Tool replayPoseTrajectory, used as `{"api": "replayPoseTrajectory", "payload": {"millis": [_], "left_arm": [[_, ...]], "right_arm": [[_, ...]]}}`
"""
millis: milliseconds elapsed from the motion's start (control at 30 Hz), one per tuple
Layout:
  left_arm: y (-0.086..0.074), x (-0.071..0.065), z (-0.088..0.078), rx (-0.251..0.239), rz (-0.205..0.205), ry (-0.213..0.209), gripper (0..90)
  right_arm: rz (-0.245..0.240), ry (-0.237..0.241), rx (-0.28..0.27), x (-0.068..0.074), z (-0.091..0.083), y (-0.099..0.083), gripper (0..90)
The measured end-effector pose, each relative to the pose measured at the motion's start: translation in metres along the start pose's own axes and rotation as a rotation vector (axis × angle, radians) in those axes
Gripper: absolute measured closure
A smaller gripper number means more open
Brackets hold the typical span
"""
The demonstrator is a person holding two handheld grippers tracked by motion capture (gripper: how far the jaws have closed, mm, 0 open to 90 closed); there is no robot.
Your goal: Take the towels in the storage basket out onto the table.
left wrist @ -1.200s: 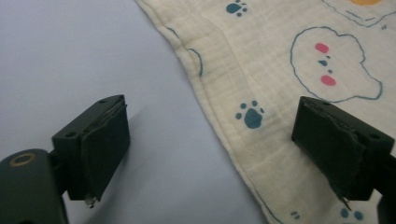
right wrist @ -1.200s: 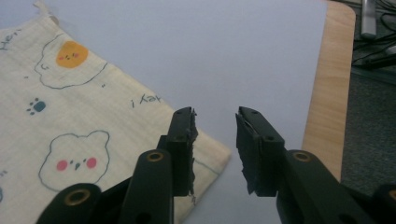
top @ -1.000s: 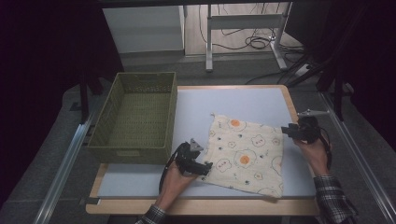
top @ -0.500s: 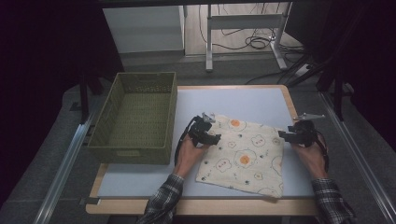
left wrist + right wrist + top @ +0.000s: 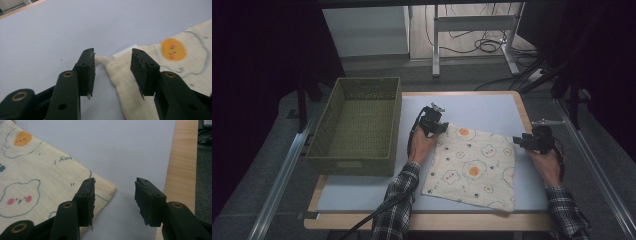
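Where the room beyond the far edge of the table [image 5: 472,107] falls into shadow, little can be made out but metal frame legs and cables on the floor; both flanks of the high view are near black. The table's pale blue top with its wooden border is cut off at the near edge, as are the person's plaid sleeves. An olive woven basket [image 5: 357,125] occupies the table's left side, with no contents discernible. A cream cloth [image 5: 474,167] printed with fried-egg figures lies flat toward the right and near edge, slightly askew.

The left gripper [image 5: 112,71] stands at the cloth's far left corner, jaws moderately apart and straddling that corner; a thin loop or tag projects from the cloth there, its nature unclear. The left hand [image 5: 421,146] hides part of the cloth's left edge. The right gripper [image 5: 115,197] sits at the cloth's far right corner, near the table's right edge, jaws likewise spread, one over the cloth and one over bare table, holding nothing.
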State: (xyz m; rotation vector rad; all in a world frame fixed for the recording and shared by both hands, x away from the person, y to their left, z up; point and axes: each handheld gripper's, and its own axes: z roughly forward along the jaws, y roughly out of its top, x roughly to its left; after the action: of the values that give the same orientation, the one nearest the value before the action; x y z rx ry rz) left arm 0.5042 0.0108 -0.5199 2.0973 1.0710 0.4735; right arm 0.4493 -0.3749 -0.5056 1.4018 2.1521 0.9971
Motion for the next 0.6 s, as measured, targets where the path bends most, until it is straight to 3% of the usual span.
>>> {"api": "replayPoseTrajectory", "payload": {"millis": [167, 233, 300, 367, 433, 500, 567, 600], "left_arm": [[-0.003, 0.001, 0.013, 0.049, 0.044, 0.022, 47.1], [-0.005, 0.004, 0.014, 0.033, 0.019, 0.009, 41.2], [-0.008, 0.011, 0.015, 0.024, -0.035, -0.053, 39.4], [-0.011, 0.012, 0.015, 0.008, -0.026, -0.061, 40.1], [-0.011, 0.01, 0.013, 0.014, -0.033, -0.065, 45.2], [-0.01, 0.009, 0.012, 0.018, -0.04, -0.07, 56.2], [-0.011, 0.008, 0.01, 0.016, -0.029, -0.1, 72.4], [-0.012, 0.006, 0.01, 0.013, -0.021, -0.11, 82.0]], "right_arm": [[-0.008, -0.01, -0.017, -0.001, 0.004, 0.0, 54.0], [-0.01, 0.002, -0.015, 0.0, 0.007, 0.0, 53.9], [-0.022, -0.003, -0.001, 0.002, 0.012, 0.0, 53.9], [-0.034, -0.009, 0.011, 0.005, 0.018, -0.001, 53.8], [-0.056, -0.035, 0.012, 0.009, 0.019, 0.0, 56.1], [-0.056, -0.025, 0.023, 0.011, 0.019, 0.001, 68.3], [-0.057, -0.006, 0.038, 0.014, 0.019, 0.002, 81.4], [-0.068, 0.006, 0.047, 0.016, 0.018, 0.003, 83.8]]}}
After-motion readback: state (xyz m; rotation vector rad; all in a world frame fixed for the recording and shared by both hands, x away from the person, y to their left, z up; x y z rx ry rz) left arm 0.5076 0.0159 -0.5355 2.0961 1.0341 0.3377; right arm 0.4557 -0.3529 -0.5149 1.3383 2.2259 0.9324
